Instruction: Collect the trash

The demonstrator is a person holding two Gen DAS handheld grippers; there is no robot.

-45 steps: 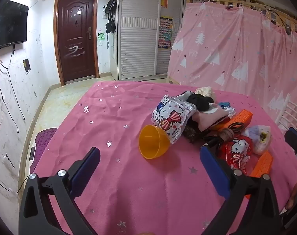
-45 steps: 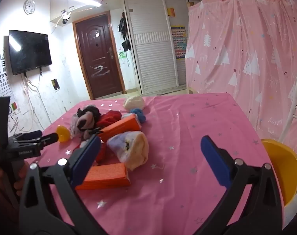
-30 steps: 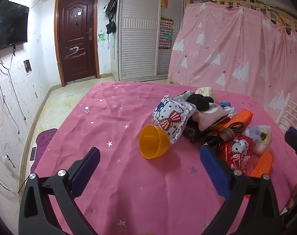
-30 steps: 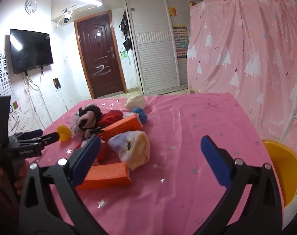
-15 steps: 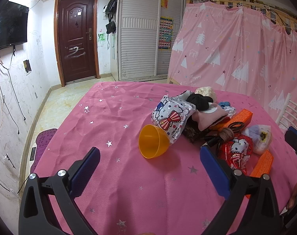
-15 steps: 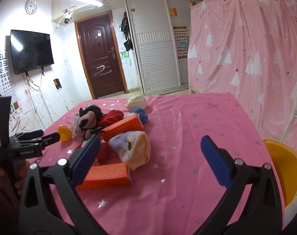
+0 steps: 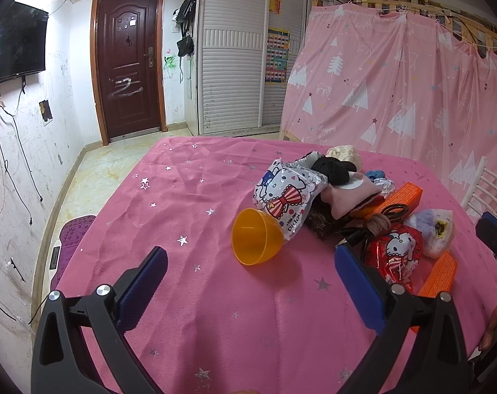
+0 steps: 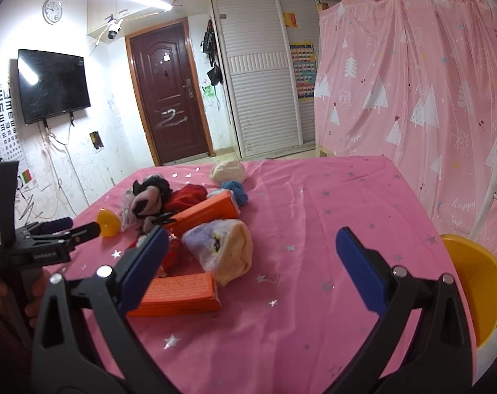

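Both tongs, left tongs (image 7: 248,282) and right tongs (image 8: 251,262), gape wide, empty. Crinkly red foil snack wrapper (image 7: 396,256) lies in the clutter on the pink-clothed counter (image 7: 182,197); likely light, slippery, so pinch a flat edge.

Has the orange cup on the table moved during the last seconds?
No. The orange cup lies on its side against the Hello Kitty bag, the same place as before.
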